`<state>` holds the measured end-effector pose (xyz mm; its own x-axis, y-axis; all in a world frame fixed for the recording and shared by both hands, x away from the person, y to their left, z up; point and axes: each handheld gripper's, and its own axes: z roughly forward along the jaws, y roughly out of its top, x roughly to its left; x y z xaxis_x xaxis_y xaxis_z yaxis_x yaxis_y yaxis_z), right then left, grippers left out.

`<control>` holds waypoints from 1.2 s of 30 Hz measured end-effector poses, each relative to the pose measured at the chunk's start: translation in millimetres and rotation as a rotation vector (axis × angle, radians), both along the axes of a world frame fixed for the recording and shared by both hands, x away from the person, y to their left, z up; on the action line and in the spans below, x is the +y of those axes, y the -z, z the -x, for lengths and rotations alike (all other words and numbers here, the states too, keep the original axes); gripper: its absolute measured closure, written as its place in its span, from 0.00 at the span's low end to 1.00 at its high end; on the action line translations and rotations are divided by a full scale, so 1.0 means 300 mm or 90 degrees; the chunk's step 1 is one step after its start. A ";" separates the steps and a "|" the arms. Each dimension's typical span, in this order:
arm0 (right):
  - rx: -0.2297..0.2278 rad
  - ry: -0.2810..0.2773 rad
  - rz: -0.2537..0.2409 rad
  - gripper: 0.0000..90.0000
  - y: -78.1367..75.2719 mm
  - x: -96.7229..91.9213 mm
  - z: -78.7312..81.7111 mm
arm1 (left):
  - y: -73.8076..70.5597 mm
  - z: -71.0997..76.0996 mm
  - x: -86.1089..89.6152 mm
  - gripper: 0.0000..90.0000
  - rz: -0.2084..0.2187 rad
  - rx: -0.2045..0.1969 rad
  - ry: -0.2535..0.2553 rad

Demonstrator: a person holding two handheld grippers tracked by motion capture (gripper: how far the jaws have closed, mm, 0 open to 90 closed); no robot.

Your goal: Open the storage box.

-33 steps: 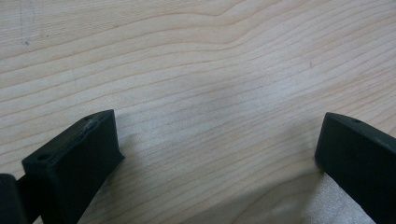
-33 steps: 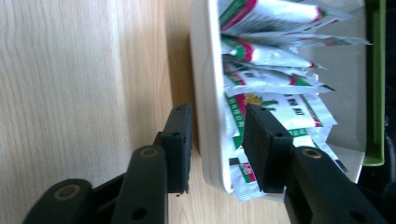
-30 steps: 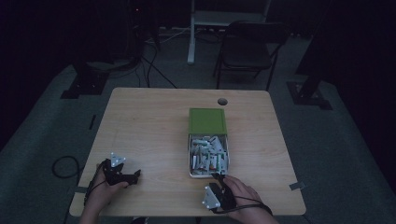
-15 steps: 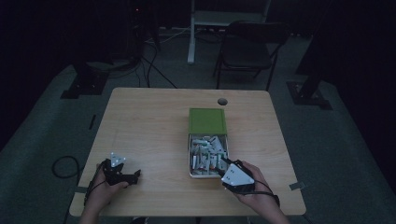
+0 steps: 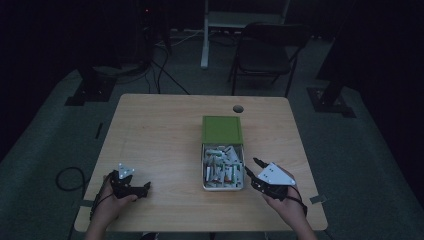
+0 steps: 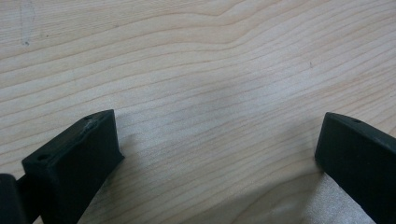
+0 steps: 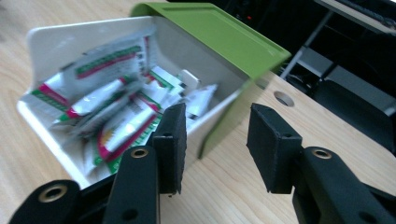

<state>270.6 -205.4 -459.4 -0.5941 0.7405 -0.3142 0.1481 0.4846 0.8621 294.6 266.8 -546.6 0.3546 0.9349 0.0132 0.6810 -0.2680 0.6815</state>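
Many sachets (image 7: 116, 116) in white box (image 7: 46, 44), green lid (image 7: 219, 35) slid back; light, limp, slippery, so pinch one edge; right gripper (image 7: 215, 144) part-open, empty, beside box; left gripper (image 6: 215, 158) wide apart on table (image 6: 196, 56).

Bare wooden table (image 5: 155, 140) across left and centre of the high view; white box (image 5: 204, 172) with green lid (image 5: 222, 129) blocks centre-right; cable hole (image 5: 238, 108) above it.

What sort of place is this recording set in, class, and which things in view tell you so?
Probably a darkened studio or lab set up for recording, not a home. A lone wooden table stands on grey carpet, cables trail across the floor behind it, and a folding chair and dark equipment stands ring it.
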 end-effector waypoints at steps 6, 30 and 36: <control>0.022 0.020 -0.027 0.64 0.022 -0.046 -0.024 | 0.000 0.000 0.000 0.00 0.000 0.000 0.000; 0.138 0.073 -0.057 0.59 0.161 -0.238 -0.127 | 0.000 0.000 0.000 0.00 0.001 -0.001 -0.001; 0.156 0.048 -0.057 0.54 0.183 -0.282 -0.141 | 0.000 0.000 0.000 0.00 0.000 -0.001 0.000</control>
